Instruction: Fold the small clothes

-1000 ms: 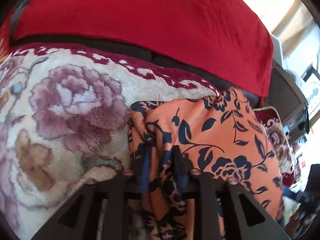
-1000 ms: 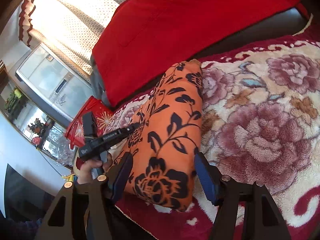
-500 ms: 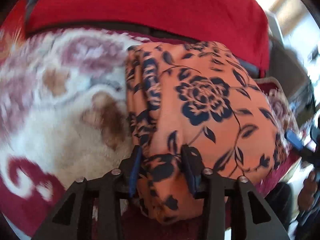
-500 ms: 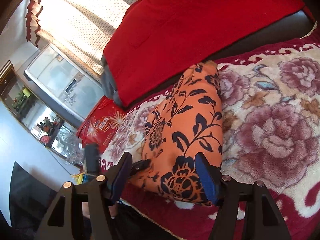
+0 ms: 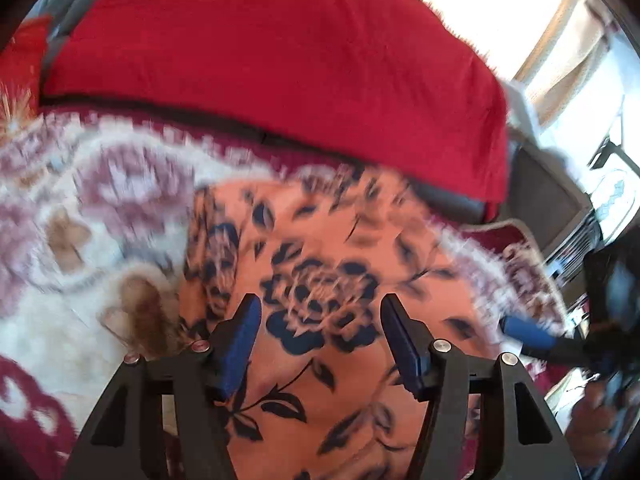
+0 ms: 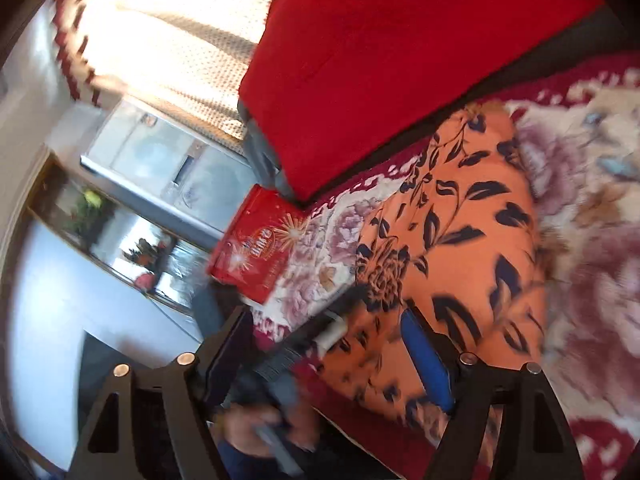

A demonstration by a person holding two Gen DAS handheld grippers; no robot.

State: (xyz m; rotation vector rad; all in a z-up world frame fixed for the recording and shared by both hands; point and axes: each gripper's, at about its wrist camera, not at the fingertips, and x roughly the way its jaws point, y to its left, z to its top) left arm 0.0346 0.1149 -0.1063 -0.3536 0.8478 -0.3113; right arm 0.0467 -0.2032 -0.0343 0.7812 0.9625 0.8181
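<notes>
An orange garment with dark blue flowers (image 5: 332,264) lies folded in a compact bundle on the floral blanket (image 5: 80,216); it also shows in the right wrist view (image 6: 460,248). My left gripper (image 5: 320,336) is open and empty, its blue pads spread just above the garment's near end. My right gripper (image 6: 328,352) is open and empty, off the garment's near left corner, with its right pad over the cloth. Both views are blurred by motion.
A red cushion (image 5: 280,56) lines the sofa back behind the blanket. A red box (image 6: 256,248) lies past the blanket's edge. A cabinet and bright curtains (image 6: 168,40) stand beyond. The blanket's front edge drops off near the grippers.
My left gripper has let go of the garment and opened, pulling back slightly. The garment now lies flat. My right gripper stays open and has swung left.
</notes>
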